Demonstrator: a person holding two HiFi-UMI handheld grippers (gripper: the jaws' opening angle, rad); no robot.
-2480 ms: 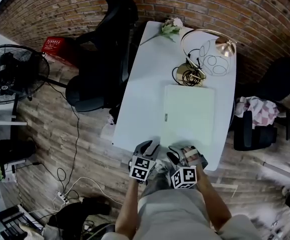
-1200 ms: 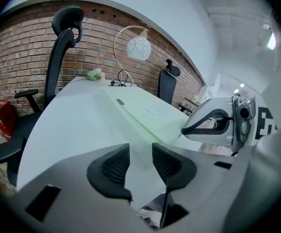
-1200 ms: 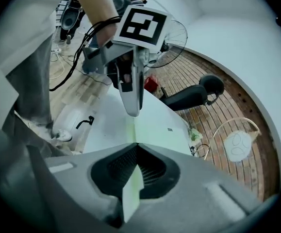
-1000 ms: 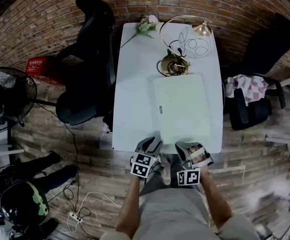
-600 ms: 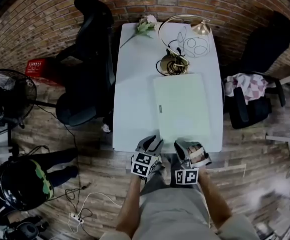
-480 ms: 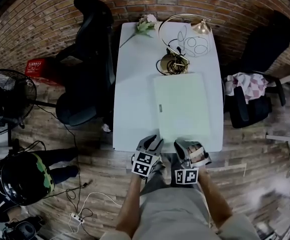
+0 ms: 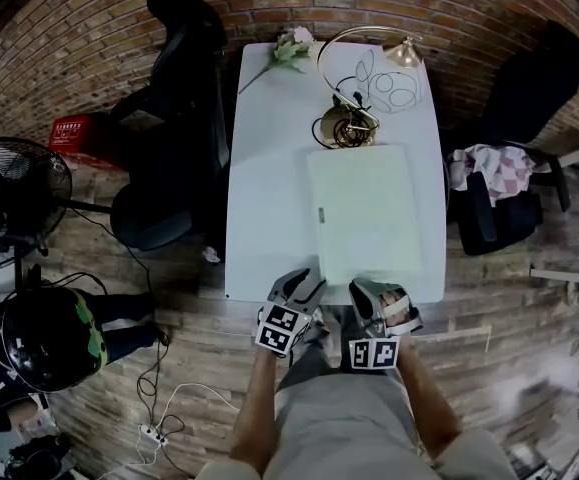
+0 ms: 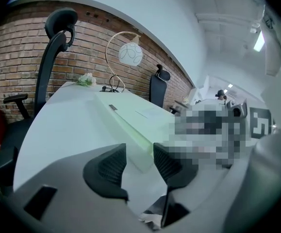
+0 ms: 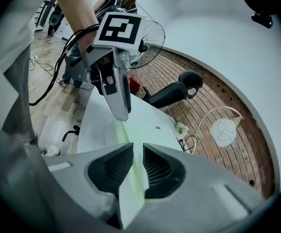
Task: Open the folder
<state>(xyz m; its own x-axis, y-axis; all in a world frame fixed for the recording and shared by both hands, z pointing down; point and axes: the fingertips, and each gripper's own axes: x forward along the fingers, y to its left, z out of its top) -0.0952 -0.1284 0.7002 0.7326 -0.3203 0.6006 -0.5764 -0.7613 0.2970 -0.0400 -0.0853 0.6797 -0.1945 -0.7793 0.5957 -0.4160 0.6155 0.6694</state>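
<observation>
A pale green folder (image 7: 364, 213) lies shut on the white table (image 7: 269, 218), its near edge close to the table's front edge. My left gripper (image 7: 302, 282) sits at the folder's near left corner. In the left gripper view its jaws (image 8: 139, 147) have just been opening, and the folder (image 8: 130, 118) corner lies loose in the gap. My right gripper (image 7: 371, 290) is at the near edge, right of the left one. In the right gripper view its jaws (image 9: 138, 147) have widened and now clamp that edge of the folder (image 9: 150, 129).
A brass lamp (image 7: 347, 128) with coiled cable and a flower (image 7: 294, 48) stand beyond the folder. A black office chair (image 7: 169, 118) is left of the table, another chair with cloth (image 7: 499, 198) right. A fan (image 7: 9, 198) and a helmeted person (image 7: 44, 338) are at left.
Both grippers stay at the folder's near edge; the left marker cube has shifted slightly left. The helmeted person at lower left has moved into fuller view.
</observation>
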